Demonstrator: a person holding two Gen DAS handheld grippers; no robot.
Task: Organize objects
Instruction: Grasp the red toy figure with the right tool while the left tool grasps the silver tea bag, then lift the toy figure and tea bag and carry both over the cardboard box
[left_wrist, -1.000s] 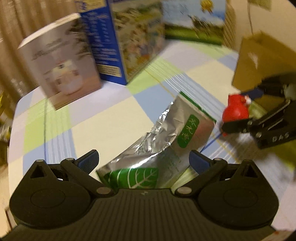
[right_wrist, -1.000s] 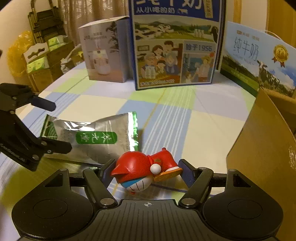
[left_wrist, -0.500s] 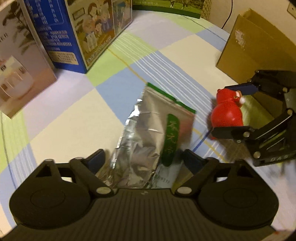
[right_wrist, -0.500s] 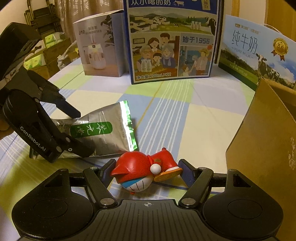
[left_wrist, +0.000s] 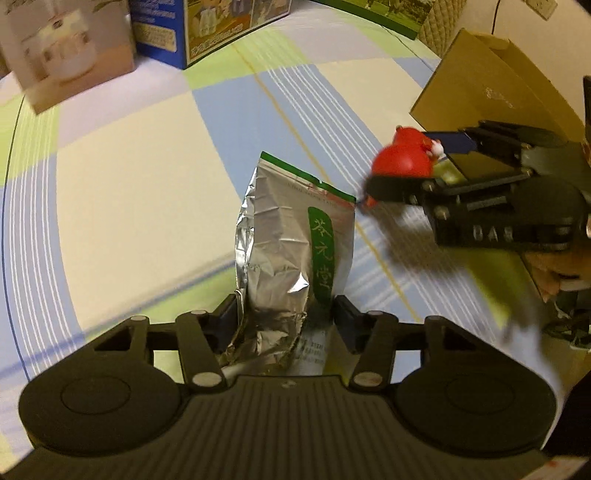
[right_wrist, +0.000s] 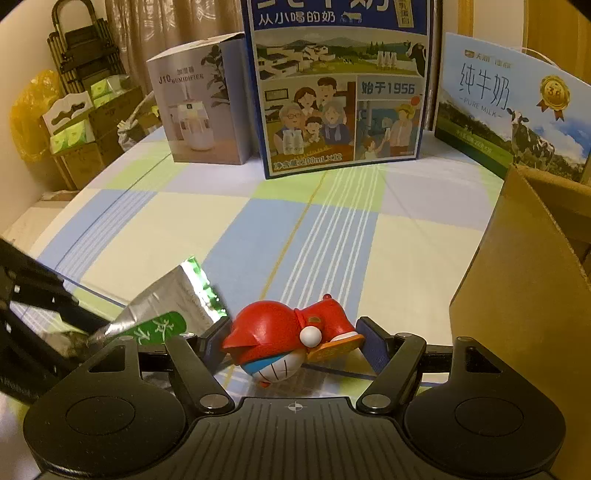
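Observation:
A silver tea pouch (left_wrist: 291, 240) with a green label stands between the jaws of my left gripper (left_wrist: 286, 315). The jaws are closing, and the pads press on its crumpled lower end. In the right wrist view the pouch (right_wrist: 173, 299) tilts up off the checked tablecloth (right_wrist: 332, 240), with the left gripper's fingers (right_wrist: 37, 314) at the left edge. My right gripper (right_wrist: 291, 343) is shut on a red toy figure (right_wrist: 273, 328) lying sideways between its pads. From the left wrist view the toy (left_wrist: 402, 162) and right gripper (left_wrist: 400, 164) sit just right of the pouch's top.
An open brown cardboard box (right_wrist: 517, 295) stands close on the right, also seen as the cardboard box (left_wrist: 491, 88). At the back of the table stand a humidifier box (right_wrist: 199, 103), a blue milk carton box (right_wrist: 340, 92) and a pure milk box (right_wrist: 509, 107).
My left gripper tipped downward and its jaws narrowed onto the pouch. The pouch's far end rose off the cloth. The right gripper and the toy stayed still.

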